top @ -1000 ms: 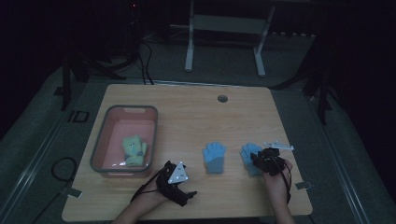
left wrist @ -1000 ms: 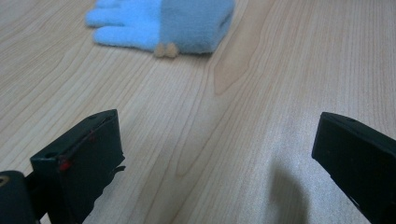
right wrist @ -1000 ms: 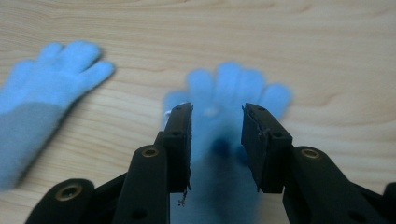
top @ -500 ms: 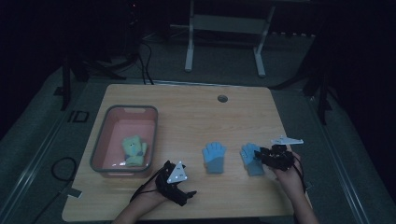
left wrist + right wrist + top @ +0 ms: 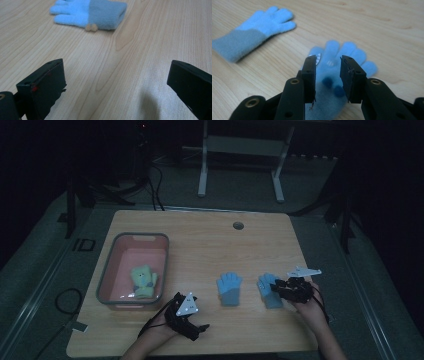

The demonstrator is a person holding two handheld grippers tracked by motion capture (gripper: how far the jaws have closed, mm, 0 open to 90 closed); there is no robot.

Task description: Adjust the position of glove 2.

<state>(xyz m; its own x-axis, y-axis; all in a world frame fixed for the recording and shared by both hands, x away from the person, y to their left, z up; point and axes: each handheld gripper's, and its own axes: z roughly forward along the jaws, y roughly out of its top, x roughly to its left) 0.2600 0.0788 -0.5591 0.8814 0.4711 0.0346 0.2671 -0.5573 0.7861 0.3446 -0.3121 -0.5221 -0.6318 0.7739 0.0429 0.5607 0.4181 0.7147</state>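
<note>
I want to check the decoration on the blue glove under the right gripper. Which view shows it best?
The right gripper view: that glove lies close below the jaws, dark-blue dots and white marks visible, slightly blurred. The high view shows it small, partly covered by the right gripper.

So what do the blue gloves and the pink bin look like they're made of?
Both blue gloves look like soft fleece or knit: fuzzy, matte nap with blurred edges and a greyer cuff. The pink bin seems to be moulded plastic: smooth, thin walls with a grey rim, though the dim light leaves its finish uncertain.
</note>
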